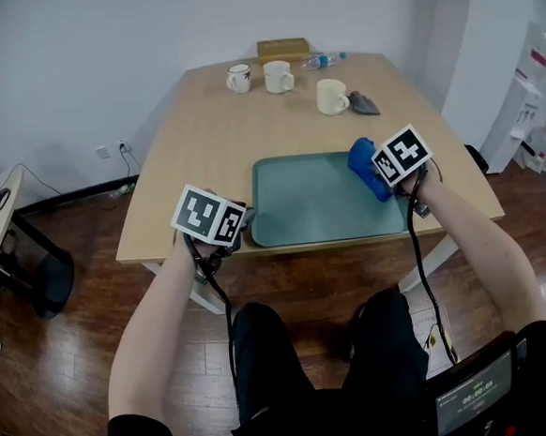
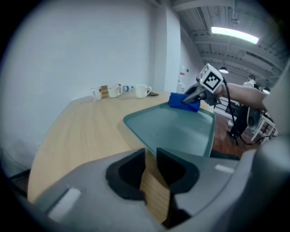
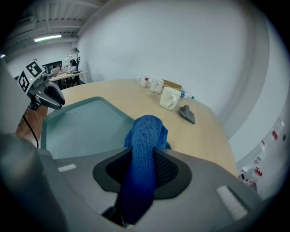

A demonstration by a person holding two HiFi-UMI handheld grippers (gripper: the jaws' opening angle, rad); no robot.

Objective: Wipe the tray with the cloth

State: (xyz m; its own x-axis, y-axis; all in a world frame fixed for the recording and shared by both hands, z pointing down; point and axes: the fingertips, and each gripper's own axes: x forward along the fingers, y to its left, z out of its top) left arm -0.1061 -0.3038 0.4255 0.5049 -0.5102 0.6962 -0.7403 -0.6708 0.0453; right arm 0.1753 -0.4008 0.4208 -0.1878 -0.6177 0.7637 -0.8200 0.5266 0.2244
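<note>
A teal tray (image 1: 314,204) lies near the front edge of the wooden table (image 1: 201,143). My right gripper (image 1: 375,178) is shut on a blue cloth (image 1: 363,163), which rests on the tray's right side; in the right gripper view the cloth (image 3: 147,131) fills the gap between the jaws (image 3: 144,152) over the tray (image 3: 81,122). My left gripper (image 1: 241,224) sits at the tray's front left corner. Seen in the left gripper view, its jaws (image 2: 151,152) stand slightly apart, and only table wood shows in the gap. The tray's corner (image 2: 149,140) lies right at their tips.
Three white mugs (image 1: 237,78) (image 1: 278,76) (image 1: 331,96) stand at the far end, with a grey crumpled object (image 1: 364,103), a plastic bottle (image 1: 322,61) and a brown box (image 1: 282,48). The table's front edge (image 1: 191,256) runs just under my left gripper.
</note>
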